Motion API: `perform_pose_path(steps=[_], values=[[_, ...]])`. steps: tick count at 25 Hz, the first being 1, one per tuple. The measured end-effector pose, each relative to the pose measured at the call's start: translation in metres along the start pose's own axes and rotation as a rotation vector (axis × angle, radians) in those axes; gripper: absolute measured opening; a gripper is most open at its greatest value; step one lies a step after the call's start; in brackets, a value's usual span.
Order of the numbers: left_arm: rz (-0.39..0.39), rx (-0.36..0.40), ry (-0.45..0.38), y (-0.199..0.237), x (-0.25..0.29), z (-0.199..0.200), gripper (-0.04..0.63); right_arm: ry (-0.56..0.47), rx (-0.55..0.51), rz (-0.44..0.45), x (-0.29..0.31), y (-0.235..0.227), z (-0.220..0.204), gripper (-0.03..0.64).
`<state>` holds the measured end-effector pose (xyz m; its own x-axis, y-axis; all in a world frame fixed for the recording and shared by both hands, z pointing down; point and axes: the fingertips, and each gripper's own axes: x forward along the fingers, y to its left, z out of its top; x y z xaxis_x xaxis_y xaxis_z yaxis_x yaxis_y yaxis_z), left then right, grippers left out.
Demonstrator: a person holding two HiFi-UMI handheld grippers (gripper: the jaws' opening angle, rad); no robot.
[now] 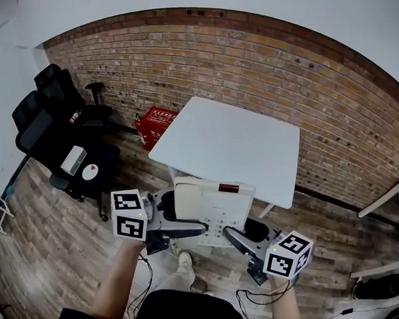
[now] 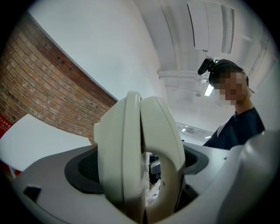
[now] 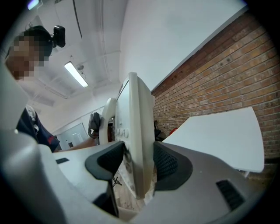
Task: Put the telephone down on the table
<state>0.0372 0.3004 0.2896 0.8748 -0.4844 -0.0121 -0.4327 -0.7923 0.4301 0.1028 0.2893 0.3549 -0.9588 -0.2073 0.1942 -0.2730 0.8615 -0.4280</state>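
Left claw point(image 1: 175, 216) and right claw point(image 1: 241, 236) clamp the telephone point(image 1: 217, 206) aloft, bench point(image 1: 240, 141) waiting at twelve o'clock; uneven lowering could tilt it and spill the handset point(image 1: 187, 199).

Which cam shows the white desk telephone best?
Head view: the whole white plastic desk telephone, handset and keypad, held between left claw and right claw. Left gripper view shows only its handset end edge-on; right gripper view only its base edge with a few buttons.
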Motion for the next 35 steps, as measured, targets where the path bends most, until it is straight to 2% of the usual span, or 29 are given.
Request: perform_pose_path(steps=[17, 35], values=[[-0.035, -0.02, -0.003, 0.079, -0.007, 0.046, 0.483, -0.002, 0.013, -0.041, 0.06, -0.046, 0.045, 0.219], [-0.089, -0.038, 0.017, 0.139, -0.027, 0.073, 0.485, -0.013, 0.043, -0.098, 0.116, -0.07, 0.067, 0.221]])
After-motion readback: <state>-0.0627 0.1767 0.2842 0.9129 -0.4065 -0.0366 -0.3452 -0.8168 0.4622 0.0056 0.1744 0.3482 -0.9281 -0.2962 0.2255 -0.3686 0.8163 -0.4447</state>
